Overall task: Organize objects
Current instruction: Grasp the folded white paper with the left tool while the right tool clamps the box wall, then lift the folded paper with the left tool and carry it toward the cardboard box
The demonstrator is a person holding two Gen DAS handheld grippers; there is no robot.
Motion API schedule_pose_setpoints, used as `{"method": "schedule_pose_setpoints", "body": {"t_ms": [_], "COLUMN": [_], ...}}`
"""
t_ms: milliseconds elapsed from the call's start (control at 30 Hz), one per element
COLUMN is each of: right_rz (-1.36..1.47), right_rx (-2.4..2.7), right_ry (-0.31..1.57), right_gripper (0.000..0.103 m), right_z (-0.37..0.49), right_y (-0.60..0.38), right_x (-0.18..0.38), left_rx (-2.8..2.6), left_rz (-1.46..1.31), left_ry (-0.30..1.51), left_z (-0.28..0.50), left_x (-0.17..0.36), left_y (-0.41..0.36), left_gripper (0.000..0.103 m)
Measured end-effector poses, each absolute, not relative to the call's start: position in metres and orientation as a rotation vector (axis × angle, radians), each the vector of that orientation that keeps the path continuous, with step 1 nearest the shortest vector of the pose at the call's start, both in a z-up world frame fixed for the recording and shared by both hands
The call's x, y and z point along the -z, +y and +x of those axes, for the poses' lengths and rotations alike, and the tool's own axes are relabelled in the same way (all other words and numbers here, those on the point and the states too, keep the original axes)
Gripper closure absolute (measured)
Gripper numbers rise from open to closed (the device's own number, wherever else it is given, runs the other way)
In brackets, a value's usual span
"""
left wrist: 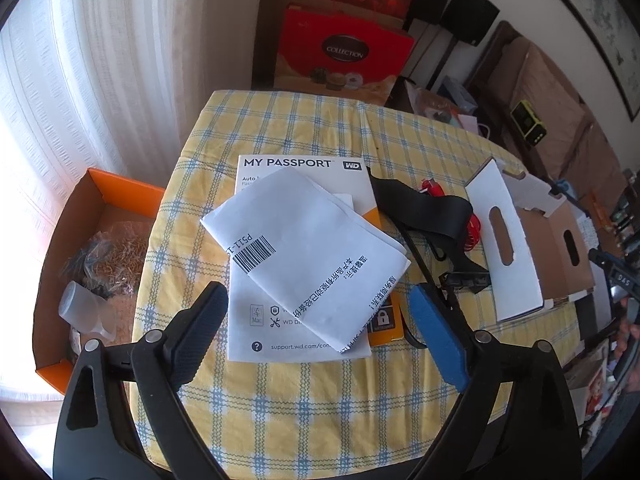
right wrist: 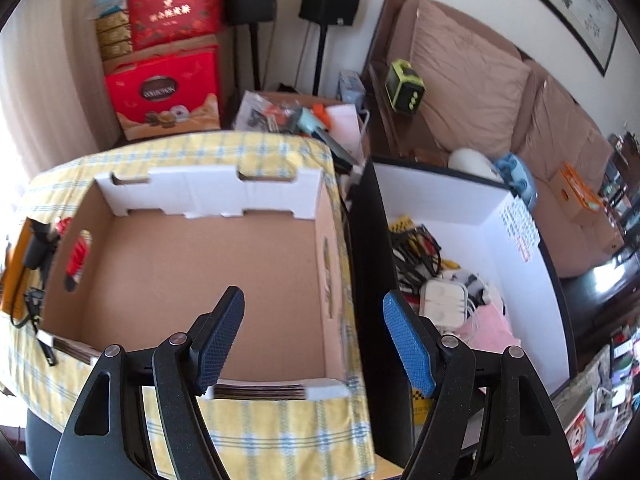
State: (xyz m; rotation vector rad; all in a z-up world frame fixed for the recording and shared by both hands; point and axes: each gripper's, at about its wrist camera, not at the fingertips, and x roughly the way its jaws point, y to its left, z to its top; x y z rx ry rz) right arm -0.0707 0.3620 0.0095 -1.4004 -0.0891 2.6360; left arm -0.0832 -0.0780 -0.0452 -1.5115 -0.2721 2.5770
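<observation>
Yellow checked cloth covers our desk (left wrist: 320,400), where our left gripper (left wrist: 320,320) hangs wide open and empty over the folded leaflet (left wrist: 308,256), while our right gripper (right wrist: 314,336), equally open and empty, waits above the bare cardboard box (right wrist: 208,264), likely its destination.

Both wrist views look down, sharing the cardboard box (left wrist: 532,248).

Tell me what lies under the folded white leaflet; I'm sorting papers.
The folded leaflet lies on the white My Passport box, with an orange piece showing at its right edge. Most of the box's print is covered.
</observation>
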Motion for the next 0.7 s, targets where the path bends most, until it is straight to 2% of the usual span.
{"method": "schedule_pose_setpoints", "body": {"t_ms": [133,200,233,267,300,367,467,600,700], "right_rz": [-1.468,-1.487,-1.506,-1.533,-1.562,-1.58,-1.555,-1.557,-1.557], "right_rx": [-2.567,-2.557,-2.554,-2.556,-2.561,-2.554,-2.572,-2.598,-2.609], "right_ry": [-0.098,-0.084,-0.069,-0.052,-0.041,-0.075,-0.159,-0.21,-0.2], "right_gripper": [0.046,0.05,0.062,0.08,0.087,0.09,0.093,0.094,0.094], "right_z": [-0.08,-0.082,-0.082,-0.083,-0.084,-0.085,-0.083,-0.081,-0.08], "right_y": [0.375,0.38,0.382,0.383,0.383,0.379,0.371,0.364,0.367], "right_x": [0.011,0.019,0.023,0.028,0.032,0.038,0.039,0.04,0.041], "left_rx": [-2.58,-2.59,-2.595,-2.601,-2.608,-2.619,-2.618,-2.634,-2.626], "left_rz": [-1.523,-1.521,-1.52,-1.522,-1.527,-1.537,-1.545,-1.545,-1.547], "left_ry": [-0.278,-0.253,-0.241,-0.226,-0.213,-0.199,-0.213,-0.235,-0.281], "left_z": [-0.084,-0.084,-0.084,-0.084,-0.084,-0.085,-0.086,-0.086,-0.088], "left_x": [0.05,0.05,0.049,0.049,0.048,0.048,0.048,0.047,0.049], "left_y": [-0.078,-0.078,-0.078,-0.079,-0.08,-0.082,-0.087,-0.093,-0.099], "left_gripper": [0.02,0.03,0.034,0.042,0.05,0.062,0.069,0.088,0.093]}}
